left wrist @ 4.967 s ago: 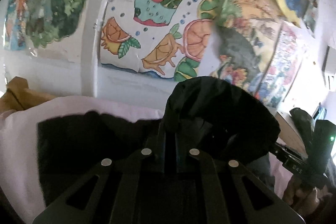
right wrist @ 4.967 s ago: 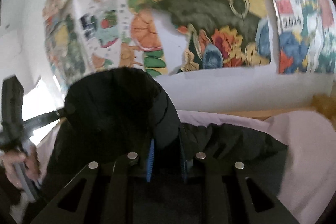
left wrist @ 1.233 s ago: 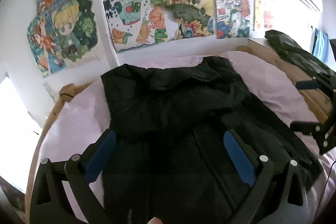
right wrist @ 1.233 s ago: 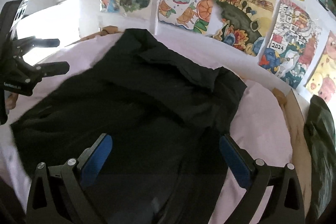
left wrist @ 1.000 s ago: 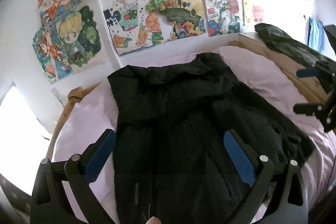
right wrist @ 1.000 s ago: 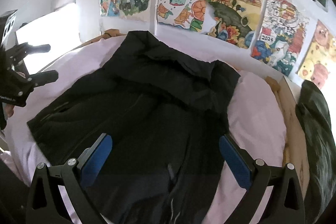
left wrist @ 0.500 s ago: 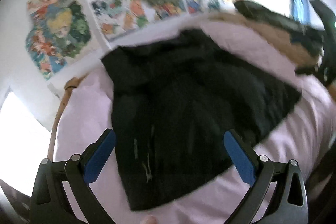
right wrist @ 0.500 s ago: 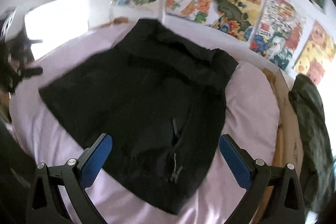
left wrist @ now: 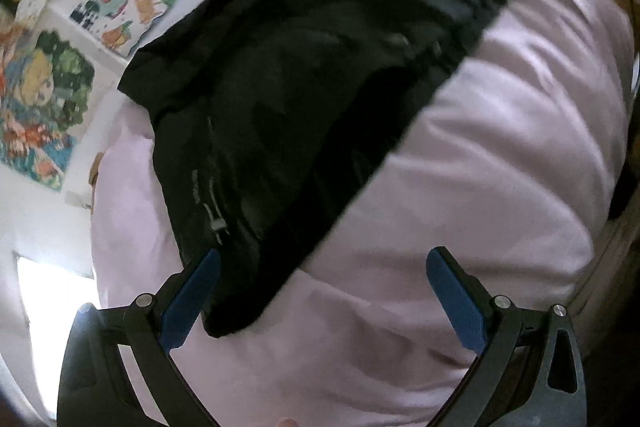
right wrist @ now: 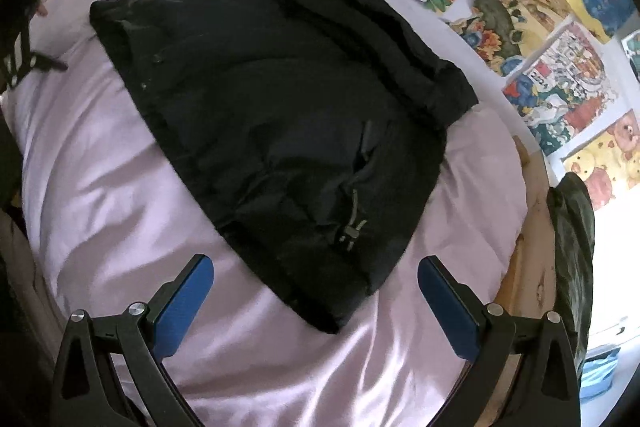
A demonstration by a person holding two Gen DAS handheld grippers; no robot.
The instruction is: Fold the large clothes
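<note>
Two black grippers with blue finger pads, left gripper [left wrist: 322, 287] and right gripper [right wrist: 316, 291], hang spread wide and empty above one black padded jacket [right wrist: 280, 115], which lies flat on a pale pink satin bedsheet [right wrist: 120, 195]. Several colourful drawn posters [right wrist: 520, 27] cover the white wall behind.

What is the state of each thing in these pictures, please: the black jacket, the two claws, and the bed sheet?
Black jacket: lying flat on the bed, folded, held by no claw.
Left claw: open, empty, above the jacket's near edge.
Right claw: open, empty, clear of the jacket.
Pink sheet: spread on the bed, wrinkled.
Dark garment: heaped on the wooden bed frame.
</note>
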